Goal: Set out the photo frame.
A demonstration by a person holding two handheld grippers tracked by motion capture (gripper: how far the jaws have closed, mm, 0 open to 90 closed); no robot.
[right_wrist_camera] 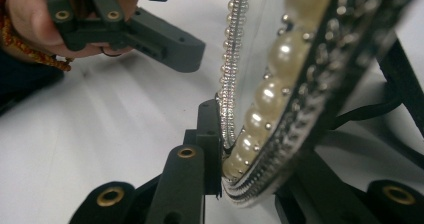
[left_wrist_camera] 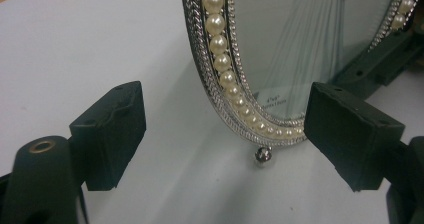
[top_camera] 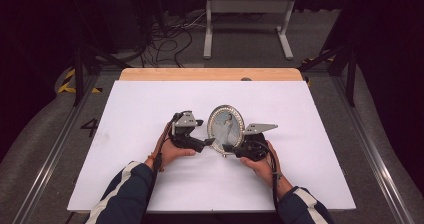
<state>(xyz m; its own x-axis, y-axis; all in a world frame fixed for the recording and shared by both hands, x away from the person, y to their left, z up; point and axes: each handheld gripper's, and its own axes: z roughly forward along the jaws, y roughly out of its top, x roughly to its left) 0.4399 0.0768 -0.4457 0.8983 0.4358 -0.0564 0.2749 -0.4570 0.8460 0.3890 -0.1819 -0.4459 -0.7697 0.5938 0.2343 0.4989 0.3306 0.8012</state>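
Picture frame (top_camera: 226, 128) between both tongs

A "4" marks the floor (top_camera: 90, 127) left of the table; the frame's (left_wrist_camera: 260, 59) small print is unreadable.

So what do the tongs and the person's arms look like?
Both tongs are black. The left tongs and the right tongs each carry a grey three-cornered plate on top, and a dark cable trails from the right one. The blocky pads have brass-coloured rivets. The sleeves are dark navy with white stripes.
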